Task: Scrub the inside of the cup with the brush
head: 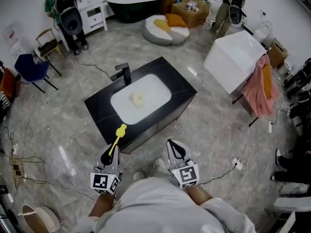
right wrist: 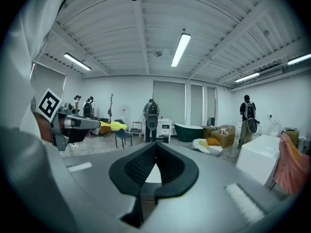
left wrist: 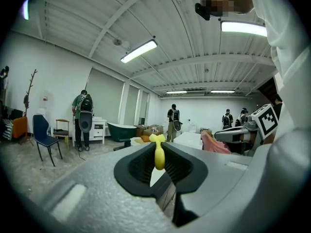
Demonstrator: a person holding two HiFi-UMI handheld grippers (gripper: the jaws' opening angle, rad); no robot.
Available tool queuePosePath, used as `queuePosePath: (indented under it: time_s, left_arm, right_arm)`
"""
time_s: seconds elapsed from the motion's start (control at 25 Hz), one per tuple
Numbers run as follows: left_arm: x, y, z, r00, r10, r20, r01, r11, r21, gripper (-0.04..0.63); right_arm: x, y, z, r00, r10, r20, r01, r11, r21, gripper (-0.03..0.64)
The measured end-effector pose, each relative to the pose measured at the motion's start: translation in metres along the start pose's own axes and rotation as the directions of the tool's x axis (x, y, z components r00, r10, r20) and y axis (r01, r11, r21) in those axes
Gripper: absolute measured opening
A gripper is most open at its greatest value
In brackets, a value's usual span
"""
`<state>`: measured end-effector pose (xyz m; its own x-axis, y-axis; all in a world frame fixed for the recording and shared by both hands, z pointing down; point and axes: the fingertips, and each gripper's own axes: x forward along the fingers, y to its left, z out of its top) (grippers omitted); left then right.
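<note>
Left gripper (head: 109,155): I've got the fingers clamped on the yellow brush (head: 118,137). Right gripper (head: 176,150): fingers together, empty. Cup (head: 138,99) mid-frame in the sink (head: 158,89), black counter (head: 181,88).

black sink counter (head: 98,108) centre | faucet (head: 122,74) at its rim | blue chair (head: 31,68) left | pink cloth (head: 261,89) right

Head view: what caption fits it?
Left hand-held gripper holds a yellow brush before the black sink counter; right hand-held gripper shut, empty.
</note>
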<state>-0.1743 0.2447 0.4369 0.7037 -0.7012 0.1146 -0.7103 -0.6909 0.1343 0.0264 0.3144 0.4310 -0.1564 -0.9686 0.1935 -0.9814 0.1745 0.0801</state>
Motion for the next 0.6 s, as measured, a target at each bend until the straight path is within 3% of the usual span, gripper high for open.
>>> queuePosePath:
  time_s: [0.4, 0.6]
  left_arm:
    - [0.064, -0.032, 0.021, 0.996, 0.091, 0.022, -0.091, 0.995, 0.034, 0.04]
    - [0.079, -0.029, 0.02, 0.991, 0.13, -0.018, -0.129, 0.991, 0.044, 0.04]
  right_arm:
    - [0.038, -0.081, -0.005, 0.996, 0.09, 0.022, -0.091, 0.996, 0.009, 0.005]
    - [0.061, -0.103, -0.015, 0.993, 0.114, 0.013, -0.114, 0.993, 0.026, 0.005]
